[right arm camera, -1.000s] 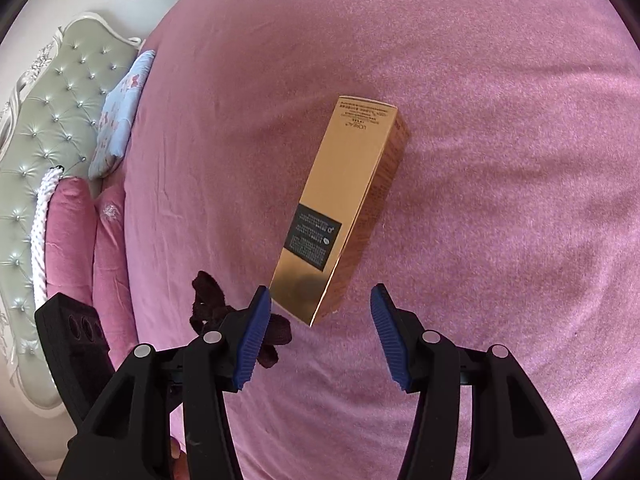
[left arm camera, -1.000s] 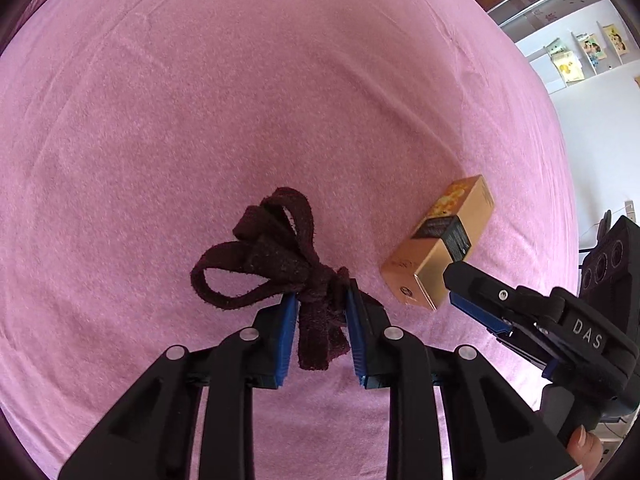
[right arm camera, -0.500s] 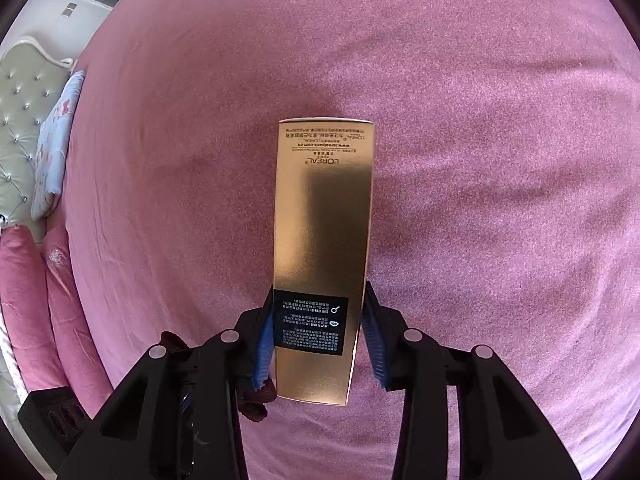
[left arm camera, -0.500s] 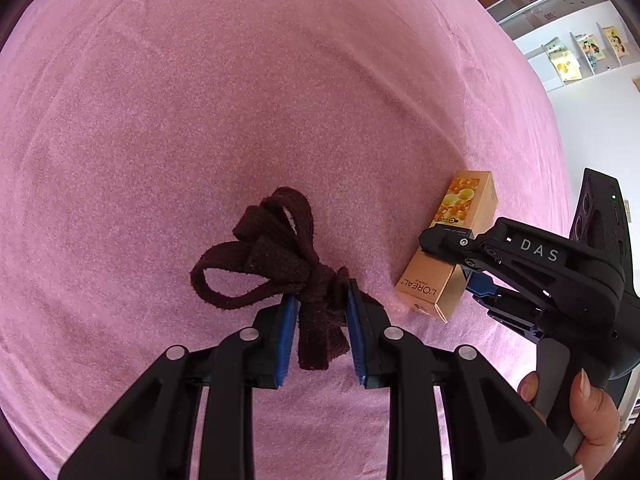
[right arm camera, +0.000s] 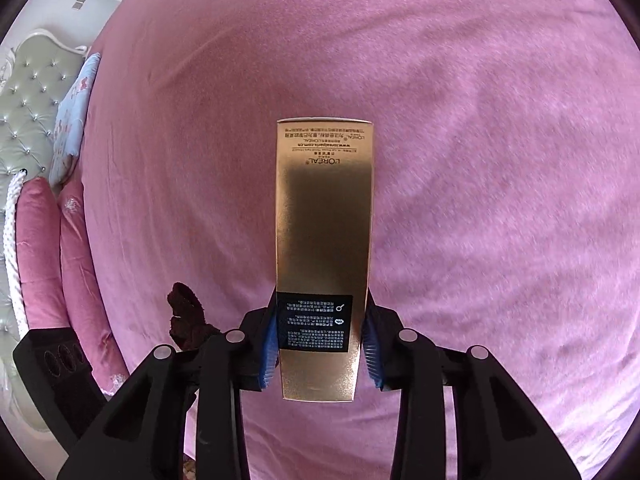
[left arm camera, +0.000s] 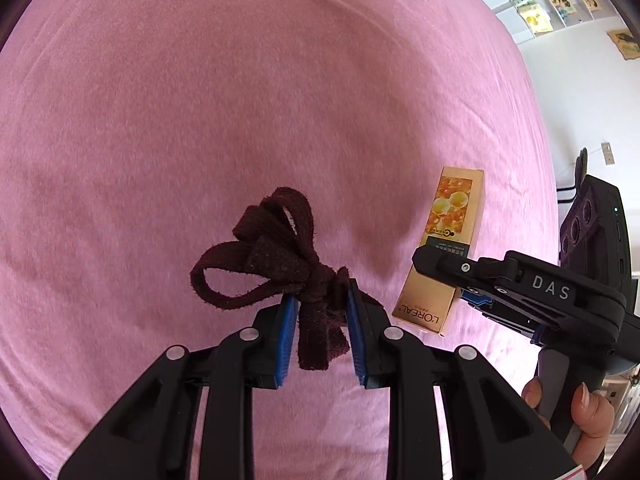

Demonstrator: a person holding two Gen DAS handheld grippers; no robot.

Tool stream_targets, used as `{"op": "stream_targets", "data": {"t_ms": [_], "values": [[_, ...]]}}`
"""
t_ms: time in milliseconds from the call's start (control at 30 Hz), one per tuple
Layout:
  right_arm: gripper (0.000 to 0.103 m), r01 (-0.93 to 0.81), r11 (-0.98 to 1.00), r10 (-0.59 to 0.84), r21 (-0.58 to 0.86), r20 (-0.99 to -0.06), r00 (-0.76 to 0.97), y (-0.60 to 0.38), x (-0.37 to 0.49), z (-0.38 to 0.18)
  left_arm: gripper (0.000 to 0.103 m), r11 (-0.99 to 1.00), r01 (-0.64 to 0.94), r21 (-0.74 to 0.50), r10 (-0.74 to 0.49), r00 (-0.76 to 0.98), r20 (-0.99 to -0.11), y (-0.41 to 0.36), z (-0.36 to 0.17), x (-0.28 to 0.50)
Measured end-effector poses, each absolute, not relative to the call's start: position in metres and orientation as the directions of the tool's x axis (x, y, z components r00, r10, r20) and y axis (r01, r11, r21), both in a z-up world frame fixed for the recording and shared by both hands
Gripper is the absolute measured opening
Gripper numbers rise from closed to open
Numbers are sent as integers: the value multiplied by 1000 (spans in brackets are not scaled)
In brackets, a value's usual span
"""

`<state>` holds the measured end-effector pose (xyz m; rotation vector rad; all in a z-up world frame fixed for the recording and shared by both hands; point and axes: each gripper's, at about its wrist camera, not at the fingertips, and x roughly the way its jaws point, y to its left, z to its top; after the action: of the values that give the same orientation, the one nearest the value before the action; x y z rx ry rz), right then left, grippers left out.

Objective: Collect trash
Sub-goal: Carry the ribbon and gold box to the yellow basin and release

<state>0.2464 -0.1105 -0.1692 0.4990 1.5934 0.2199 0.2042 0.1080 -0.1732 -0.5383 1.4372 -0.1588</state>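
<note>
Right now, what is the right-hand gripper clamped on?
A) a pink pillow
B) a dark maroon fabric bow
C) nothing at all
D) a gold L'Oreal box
D: the right gripper has its blue pads pressed on both sides of the gold L'Oreal box; the left gripper pinches the maroon fabric bow.

The gold box (left arm camera: 440,256) is partly hidden behind the right tool (left arm camera: 472,284); shelf pictures (left arm camera: 552,4) stay unreadably small.

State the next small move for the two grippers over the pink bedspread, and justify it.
Probably lift both away together: the left gripper is shut on the dark ribbon bow, the right gripper is shut on the gold box, and no bin is visible here.
</note>
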Motion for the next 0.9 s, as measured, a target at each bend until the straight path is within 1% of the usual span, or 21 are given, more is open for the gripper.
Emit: {"op": "stream_targets", "data": {"t_ms": [133, 233, 333, 400, 500, 700, 900], "values": [[35, 226, 840, 511, 494, -859, -21, -143, 192, -160, 25, 884, -173, -434, -423, 96, -901, 83, -166, 165], [35, 259, 832, 509, 490, -861, -6, -168, 154, -148, 25, 886, -147, -439, -434, 66, -899, 67, -158, 131], [35, 324, 793, 543, 516, -840, 9, -193, 115, -137, 25, 886, -116, -449, -447, 40, -894, 52, -151, 103], [35, 334, 779, 555, 531, -832, 27, -206, 91, -127, 25, 885, -85, -459, -459, 23, -888, 40, -145, 86], [35, 342, 770, 551, 538, -832, 67, -223, 57, -112, 25, 886, -13, -464, -464, -2, -886, 15, -136, 60], [35, 423, 703, 560, 572, -812, 165, -272, -20, -96, 25, 872, 146, -466, -461, -71, -885, -40, -126, 5], [35, 522, 653, 521, 548, -826, 216, -329, -97, -92, 25, 831, 276, -484, -460, -148, -875, -109, -116, -43]]}}
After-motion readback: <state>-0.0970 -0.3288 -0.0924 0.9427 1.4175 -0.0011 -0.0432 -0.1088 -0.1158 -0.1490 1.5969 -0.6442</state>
